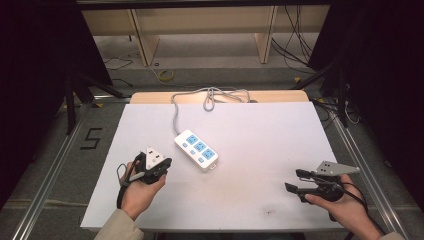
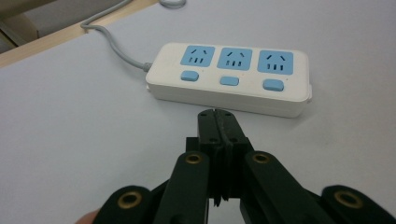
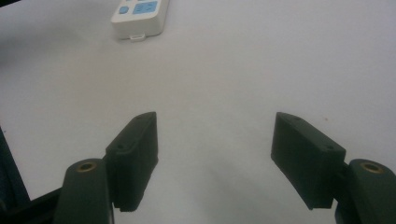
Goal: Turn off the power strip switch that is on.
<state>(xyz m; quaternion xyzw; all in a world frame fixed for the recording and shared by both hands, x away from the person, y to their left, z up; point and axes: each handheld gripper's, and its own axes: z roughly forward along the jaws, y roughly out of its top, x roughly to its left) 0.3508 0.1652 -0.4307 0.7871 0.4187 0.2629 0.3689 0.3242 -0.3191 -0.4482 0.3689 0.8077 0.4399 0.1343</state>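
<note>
the left gripper (image 2: 218, 122) is sitting with its jaws pressed flat together, nothing between them, and its tips are pointing at the long side of the strip (image 2: 231, 77), just short of it and not touching. in the high view the left gripper (image 1: 161, 162) is lying near the strip (image 1: 196, 149), on its left, with the left hand (image 1: 141, 192) wrapping it from below. the strip is lying flat on the worktop (image 1: 250, 150), left of the middle, set at a slant. it is white, with three blue sockets in a row and a blue button beside each socket. its grey cord (image 1: 176, 115) is running from its far end toward the back edge of the worktop, where it is lying in loose loops. in the left gripper view the cord (image 2: 116, 49) is leaving the strip at its left end and curving away up the picture.

the right gripper (image 1: 292, 180) is resting low over the worktop near the right front corner, well apart from the strip, with the right hand (image 1: 345, 205) holding it. its jaws are standing wide with only bare worktop between them. in the right gripper view the right gripper (image 3: 215, 154) is facing open white surface, and one end of the strip (image 3: 138, 16) is showing far off at the top left.
</note>
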